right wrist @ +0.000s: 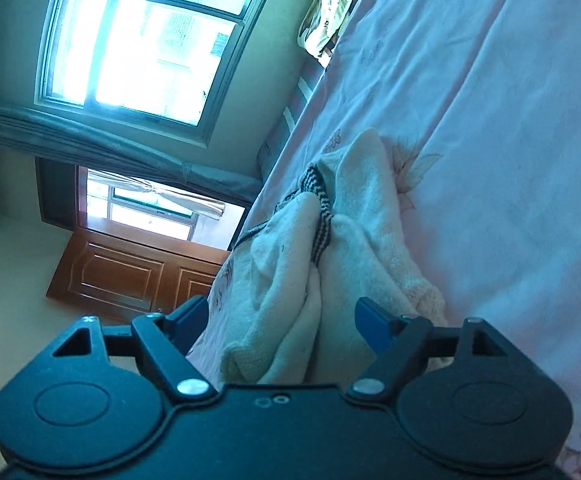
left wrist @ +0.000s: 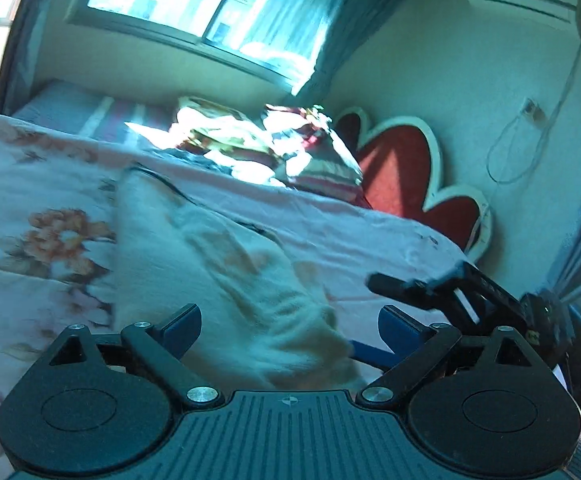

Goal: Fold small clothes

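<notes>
1. no writing reads clearly; the print on the packet (right wrist: 326, 20) far ahead of the right tongs is too blurred, perhaps letters.
2. one cream sweater (right wrist: 330, 248) lies on the pink bedspread (right wrist: 490, 120), right ahead of both tongs.
3. left tongs (left wrist: 290, 320): jaws wide apart, gripping nothing.
4. right tongs (right wrist: 282, 320): jaws wide, empty.
5. one window (right wrist: 142, 44), one door (right wrist: 130, 272).

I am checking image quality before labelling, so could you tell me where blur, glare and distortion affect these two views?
Left wrist view: the cream garment is smeared by motion blur, the window is blown out, and a sunlit patch glares on the pile of clothes. Right wrist view: sharper, its striped trim is crisp, but the scene is rolled sideways, the window overexposed, and fisheye bends its frame.
</notes>
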The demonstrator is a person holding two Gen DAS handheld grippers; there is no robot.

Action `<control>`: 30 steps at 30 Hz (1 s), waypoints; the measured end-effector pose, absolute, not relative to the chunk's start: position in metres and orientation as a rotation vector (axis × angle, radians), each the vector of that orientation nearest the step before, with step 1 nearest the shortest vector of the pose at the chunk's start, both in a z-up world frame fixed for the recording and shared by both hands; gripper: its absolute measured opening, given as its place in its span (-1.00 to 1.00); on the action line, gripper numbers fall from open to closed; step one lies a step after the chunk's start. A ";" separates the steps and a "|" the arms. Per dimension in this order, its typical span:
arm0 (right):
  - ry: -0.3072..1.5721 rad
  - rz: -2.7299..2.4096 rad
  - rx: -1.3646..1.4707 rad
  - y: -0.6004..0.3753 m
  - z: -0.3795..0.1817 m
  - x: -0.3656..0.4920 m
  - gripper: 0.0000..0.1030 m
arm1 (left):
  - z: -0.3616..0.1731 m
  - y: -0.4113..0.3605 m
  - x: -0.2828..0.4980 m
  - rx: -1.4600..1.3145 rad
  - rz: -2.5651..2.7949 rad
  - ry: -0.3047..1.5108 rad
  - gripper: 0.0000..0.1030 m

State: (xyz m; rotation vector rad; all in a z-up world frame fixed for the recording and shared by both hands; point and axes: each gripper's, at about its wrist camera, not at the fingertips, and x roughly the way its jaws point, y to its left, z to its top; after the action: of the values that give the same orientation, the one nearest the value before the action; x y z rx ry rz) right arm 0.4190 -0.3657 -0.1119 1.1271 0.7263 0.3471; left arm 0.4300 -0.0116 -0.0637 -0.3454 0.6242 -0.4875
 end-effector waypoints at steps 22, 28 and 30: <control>0.685 0.328 0.198 -0.255 -0.048 0.415 -0.60 | -0.124 0.025 0.493 -0.377 -0.209 0.758 0.57; 0.649 0.246 0.182 -0.277 -0.054 0.402 -0.61 | -0.123 -0.018 0.509 -0.221 -0.280 0.797 0.57; 0.698 0.215 0.203 -0.287 -0.074 0.412 -0.61 | -0.123 -0.030 0.510 -0.191 -0.287 0.798 0.57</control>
State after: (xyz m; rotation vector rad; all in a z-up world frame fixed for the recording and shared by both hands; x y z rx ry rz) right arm 0.4124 -0.2866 -0.0738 0.2032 0.6981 0.2149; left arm 0.5103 -0.0303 -0.1229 -0.1914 0.7979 -0.2871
